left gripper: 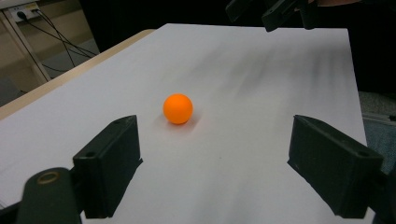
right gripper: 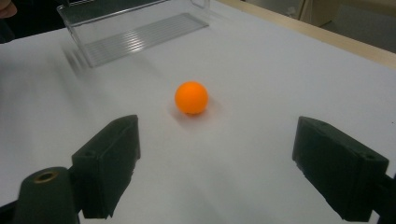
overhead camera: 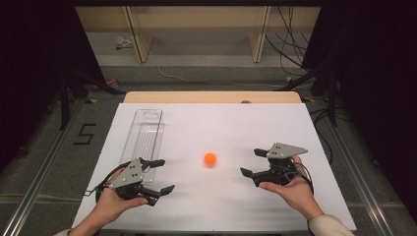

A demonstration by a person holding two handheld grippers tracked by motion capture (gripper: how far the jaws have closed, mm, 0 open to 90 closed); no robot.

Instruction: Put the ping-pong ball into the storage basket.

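while both claws sit low over the white table [overhead camera: 221, 206], this is how it all lies:

left claw: left gripper [overhead camera: 161, 175] is in the person's left hand [overhead camera: 112, 201], jaws spread wide with nothing between them, pointing toward the middle of the table.

right claw: right gripper [overhead camera: 253, 162] is in the right hand [overhead camera: 290, 189], jaws also wide apart and holding nothing, facing back at the left one.

ball: orange ball [overhead camera: 210, 159] sits on the table between the two claws, apart from both. in the left gripper view it's ahead of the jaws, a bit toward the left jaw [left gripper: 178, 108]; same deal in the right gripper view [right gripper: 191, 97].

tray: clear plastic tray [overhead camera: 143, 129] lies just beyond the left claw, its near end right beside that claw's far jaw. from the right claw it's past the ball, off to the upper left [right gripper: 135, 28].
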